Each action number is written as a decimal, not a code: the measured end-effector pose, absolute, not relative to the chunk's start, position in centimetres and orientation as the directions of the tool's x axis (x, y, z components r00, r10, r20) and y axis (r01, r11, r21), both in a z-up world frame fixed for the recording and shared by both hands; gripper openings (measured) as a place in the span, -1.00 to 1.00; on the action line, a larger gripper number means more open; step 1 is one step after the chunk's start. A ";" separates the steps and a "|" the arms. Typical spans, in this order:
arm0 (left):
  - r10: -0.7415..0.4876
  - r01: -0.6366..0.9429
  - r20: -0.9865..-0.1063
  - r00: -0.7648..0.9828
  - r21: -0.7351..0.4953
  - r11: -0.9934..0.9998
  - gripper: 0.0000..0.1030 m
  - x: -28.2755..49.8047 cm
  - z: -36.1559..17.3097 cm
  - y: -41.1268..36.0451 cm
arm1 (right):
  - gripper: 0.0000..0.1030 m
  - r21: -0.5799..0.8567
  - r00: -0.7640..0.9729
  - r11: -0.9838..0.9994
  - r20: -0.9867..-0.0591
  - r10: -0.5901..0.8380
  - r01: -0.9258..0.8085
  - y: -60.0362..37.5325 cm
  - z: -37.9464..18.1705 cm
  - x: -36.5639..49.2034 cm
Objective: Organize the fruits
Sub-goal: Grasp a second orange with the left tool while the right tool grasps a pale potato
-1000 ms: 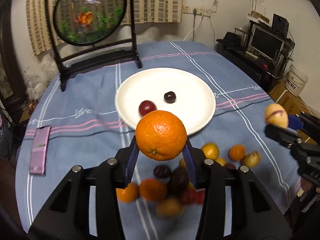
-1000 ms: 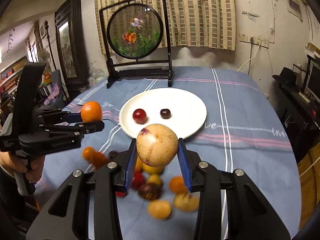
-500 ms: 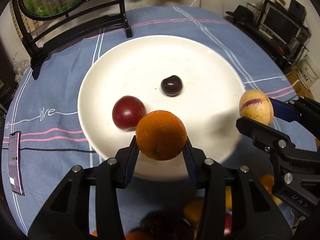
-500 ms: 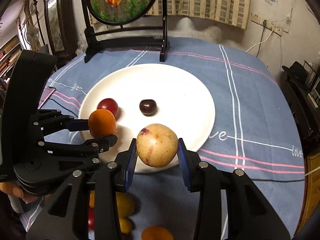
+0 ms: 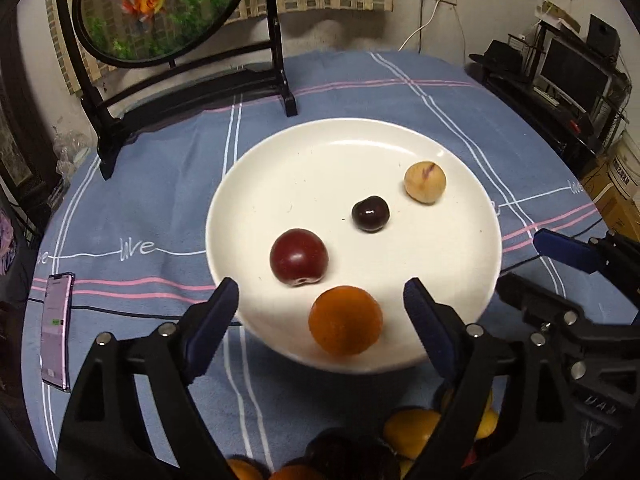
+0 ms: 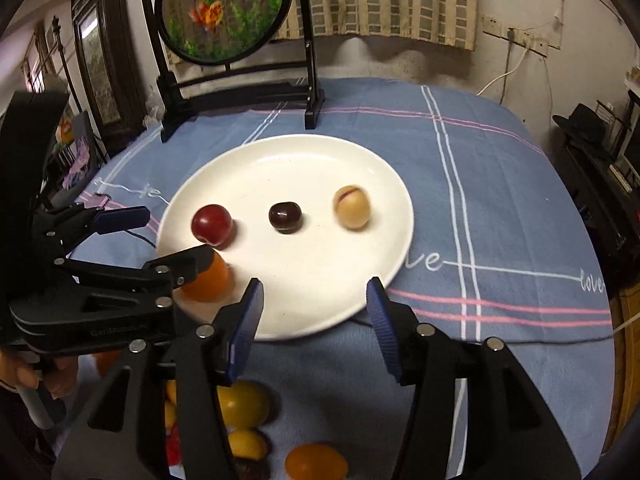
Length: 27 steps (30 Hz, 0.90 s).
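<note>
We see a table under a blue cloth [image 5: 360, 88] with white and pink stripes. At its far edge stands a round goldfish screen [image 5: 160, 8] in a black frame. A white plate [image 5: 320, 148] lies mid-table.

Our left gripper [image 5: 320, 312] hangs over the plate's near rim, its jaws opening, spread wide on either side of the orange [image 5: 345, 320]. The blue pads stand clear of the fruit, which sits on the plate near the rim. Our right gripper [image 6: 314, 312] is over the near edge of the plate as well, its jaws opening with nothing between them.

Four fruits lie on the plate. The orange is nearest us, the red plum [image 5: 299, 257] just beyond it, then the dark cherry [image 5: 370, 213] near the middle, and the pale tan fruit [image 6: 352, 207] with a purple streak towards the right side, blurred in the right view.

A heap of small yellow and orange fruits [image 6: 240, 404] lies on the cloth below the grippers. A phone [image 5: 56, 336] lies at the left edge of the table.
</note>
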<state>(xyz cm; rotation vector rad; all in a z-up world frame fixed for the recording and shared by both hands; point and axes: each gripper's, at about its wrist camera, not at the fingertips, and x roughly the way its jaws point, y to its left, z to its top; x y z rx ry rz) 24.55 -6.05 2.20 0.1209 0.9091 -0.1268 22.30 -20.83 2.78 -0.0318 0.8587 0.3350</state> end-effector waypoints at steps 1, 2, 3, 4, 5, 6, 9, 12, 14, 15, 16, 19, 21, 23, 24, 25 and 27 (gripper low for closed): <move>-0.056 0.169 -0.788 0.613 0.061 0.984 0.70 23.9 2.4 -6.0 | 0.09 0.115 0.610 0.948 -0.740 0.282 -0.298 -21.1 3.1 21.7; -0.054 0.178 -0.785 0.617 0.072 0.981 0.70 23.2 2.5 -5.9 | 0.12 0.127 0.618 0.948 -0.731 0.288 -0.293 -21.5 3.4 20.9; -0.053 0.182 -0.783 0.619 0.077 0.980 0.71 22.7 2.7 -5.8 | 0.18 0.133 0.624 0.948 -0.725 0.292 -0.289 -21.8 3.6 20.3; -0.056 0.185 -0.780 0.623 0.077 0.980 0.71 22.0 2.9 -5.5 | 0.21 0.138 0.631 0.949 -0.718 0.293 -0.283 -22.1 3.8 19.4; -0.060 0.185 -0.779 0.624 0.073 0.980 0.71 21.4 3.0 -5.2 | 0.21 0.140 0.636 0.950 -0.714 0.292 -0.279 -22.3 3.9 18.6; -0.063 0.182 -0.777 0.627 0.067 0.981 0.72 20.8 3.2 -4.8 | 0.21 0.142 0.639 0.951 -0.711 0.291 -0.275 -22.5 4.0 17.9; -0.074 0.162 -0.764 0.641 0.041 0.986 0.74 18.5 3.8 -3.1 | 0.22 0.155 0.647 0.954 -0.706 0.288 -0.255 -23.5 3.9 15.4; -0.078 0.137 -0.753 0.653 0.016 0.990 0.75 16.4 3.9 -1.2 | 0.22 0.176 0.651 0.959 -0.705 0.282 -0.224 -24.4 3.4 12.9; -0.079 0.123 -0.753 0.654 0.002 0.992 0.77 15.2 3.6 -0.3 | 0.22 0.170 0.652 0.967 -0.714 0.255 -0.192 -24.9 2.8 11.4; -0.080 0.117 -0.753 0.653 -0.004 0.993 0.77 14.4 3.3 0.2 | 0.22 0.170 0.654 0.968 -0.714 0.249 -0.182 -25.2 2.5 10.5; -0.077 0.115 -0.756 0.650 -0.002 0.993 0.77 13.7 3.1 0.4 | 0.22 0.174 0.653 0.968 -0.715 0.249 -0.178 -25.4 2.3 9.9; -0.057 0.086 -0.761 0.646 -0.002 0.996 0.77 12.2 2.4 1.4 | 0.22 0.196 0.635 0.967 -0.730 0.253 -0.159 -26.2 1.2 7.7; -0.063 0.072 -0.763 0.643 -0.022 0.997 0.77 11.2 2.1 2.2 | 0.22 0.204 0.630 0.967 -0.735 0.253 -0.151 -26.6 0.6 6.3; -0.072 0.065 -0.767 0.638 -0.039 0.997 0.77 10.4 1.8 2.6 | 0.22 0.214 0.622 0.966 -0.740 0.256 -0.144 -26.9 0.3 5.4; -0.073 0.063 -0.771 0.633 -0.043 0.997 0.77 9.9 1.5 2.7 | 0.22 0.215 0.617 0.966 -0.743 0.259 -0.146 -26.9 0.1 4.9; -0.072 0.062 -0.774 0.629 -0.042 0.997 0.77 9.5 1.4 2.8 | 0.22 0.215 0.616 0.966 -0.744 0.259 -0.148 -26.9 0.0 4.7; -0.070 0.060 -0.776 0.627 -0.041 0.997 0.77 8.8 1.1 2.9 | 0.22 0.207 0.611 0.966 -0.748 0.259 -0.156 -26.6 -0.3 4.0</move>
